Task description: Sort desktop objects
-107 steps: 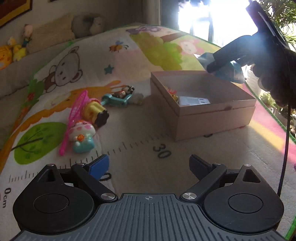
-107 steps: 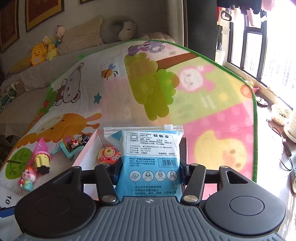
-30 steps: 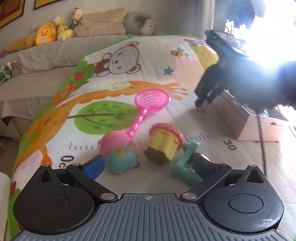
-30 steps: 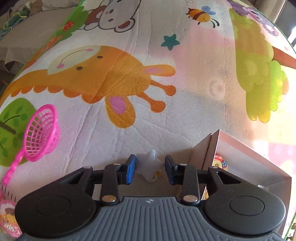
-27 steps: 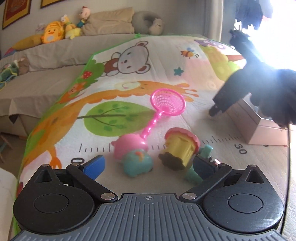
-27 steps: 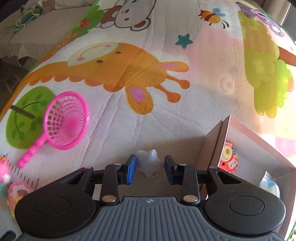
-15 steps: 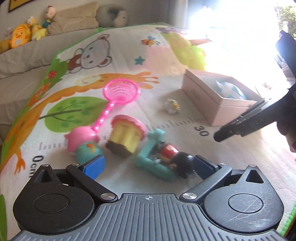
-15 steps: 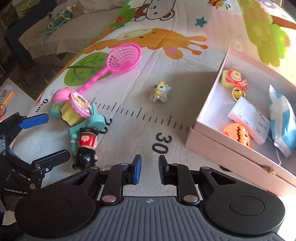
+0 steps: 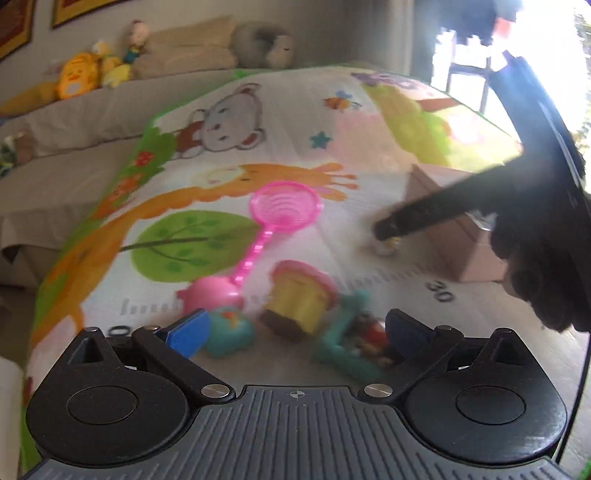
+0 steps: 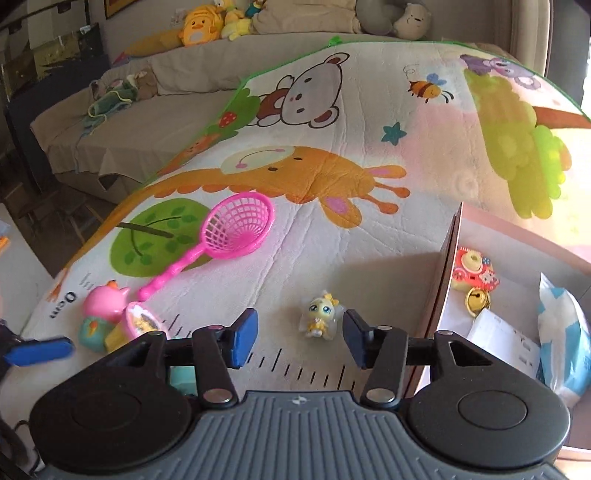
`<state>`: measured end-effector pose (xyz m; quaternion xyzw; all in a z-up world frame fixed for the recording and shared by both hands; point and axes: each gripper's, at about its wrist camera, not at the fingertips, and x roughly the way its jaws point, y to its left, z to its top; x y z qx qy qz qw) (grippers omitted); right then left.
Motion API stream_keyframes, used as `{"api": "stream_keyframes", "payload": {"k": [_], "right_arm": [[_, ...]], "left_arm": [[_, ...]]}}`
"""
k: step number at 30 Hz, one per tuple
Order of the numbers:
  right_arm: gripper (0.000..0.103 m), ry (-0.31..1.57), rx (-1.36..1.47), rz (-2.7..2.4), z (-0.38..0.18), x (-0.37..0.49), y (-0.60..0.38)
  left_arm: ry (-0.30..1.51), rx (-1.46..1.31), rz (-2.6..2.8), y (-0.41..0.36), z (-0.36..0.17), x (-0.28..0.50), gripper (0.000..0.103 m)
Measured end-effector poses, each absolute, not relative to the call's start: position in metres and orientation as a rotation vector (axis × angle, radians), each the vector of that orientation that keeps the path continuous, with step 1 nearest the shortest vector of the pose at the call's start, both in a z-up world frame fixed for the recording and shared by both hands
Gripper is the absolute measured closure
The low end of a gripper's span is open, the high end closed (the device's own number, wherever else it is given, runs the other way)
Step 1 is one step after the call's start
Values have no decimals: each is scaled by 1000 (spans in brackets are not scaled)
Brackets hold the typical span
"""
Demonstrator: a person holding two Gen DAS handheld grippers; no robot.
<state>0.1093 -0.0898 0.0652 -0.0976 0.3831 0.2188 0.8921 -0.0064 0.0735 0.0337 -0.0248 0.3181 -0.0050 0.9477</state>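
My right gripper (image 10: pixel 299 338) is open just above a small yellow-haired figurine (image 10: pixel 320 315) that lies on the play mat between its fingers. The pink open box (image 10: pixel 445 273) stands right of it, holding a blue packet (image 10: pixel 563 343), a white card (image 10: pixel 504 343) and a red toy (image 10: pixel 474 271). My left gripper (image 9: pixel 295 330) is open and empty, low over a cluster of toys: a teal toy with a doll (image 9: pixel 354 343), a yellow cupcake toy (image 9: pixel 299 299) and a pink-and-teal figure (image 9: pixel 218 306). A pink net scoop (image 9: pixel 282 206) lies behind them.
The cartoon play mat (image 10: pixel 332 122) covers the surface, with a printed ruler along its near edge. A beige sofa with plush toys (image 10: pixel 199 22) runs along the back. The right gripper's black body (image 9: pixel 480 195) crosses the left wrist view at the right.
My right gripper has opened wider and dropped toward the small figurine, which now lies between its fingers. My left gripper has shifted closer over the toy cluster and stays open.
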Motion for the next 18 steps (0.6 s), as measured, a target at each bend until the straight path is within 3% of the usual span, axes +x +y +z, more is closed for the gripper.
{"api": "stream_keyframes", "payload": {"k": [3,6,11,13,18], "right_arm": [[52,790,-281,396,47,125,-72],[53,828,-289,354,34,139,-68],[67,861,-264,406,32,129,-72],[67,861,-257,442,35,116,-76],[74,880,-223,524,43,69,-101]], "left_arm": [[668,-120,106,105,31,9,0],[703,-158,162,123,25,24,14],[752,-205,120,126,14,34,15],[748,-188,106,120,12,34,26],[731,-178,68,114,10,29,40]]}}
